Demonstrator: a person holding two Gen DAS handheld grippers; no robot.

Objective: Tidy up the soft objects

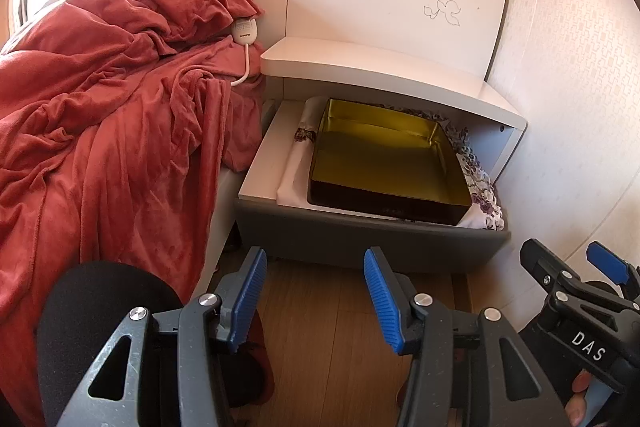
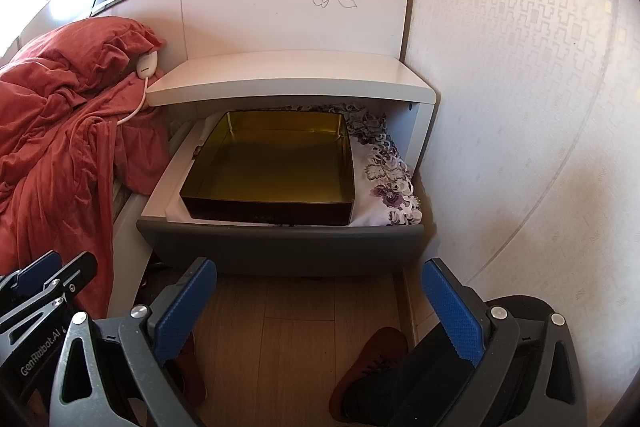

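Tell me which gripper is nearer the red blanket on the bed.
Left. The left gripper hangs beside the red blanket; the right gripper sits farther off, toward the wall, facing the open drawer.

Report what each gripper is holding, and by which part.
Nothing. The left gripper and right gripper both stand open and empty above the floor, short of the open drawer.

Left tongs [image 1: 316, 297] and right tongs [image 2: 320, 311] gape empty, angled downward.

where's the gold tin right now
The gold tin sits open in the pulled-out nightstand drawer, mid-frame in both views, on white cloth, right of the red blanket.
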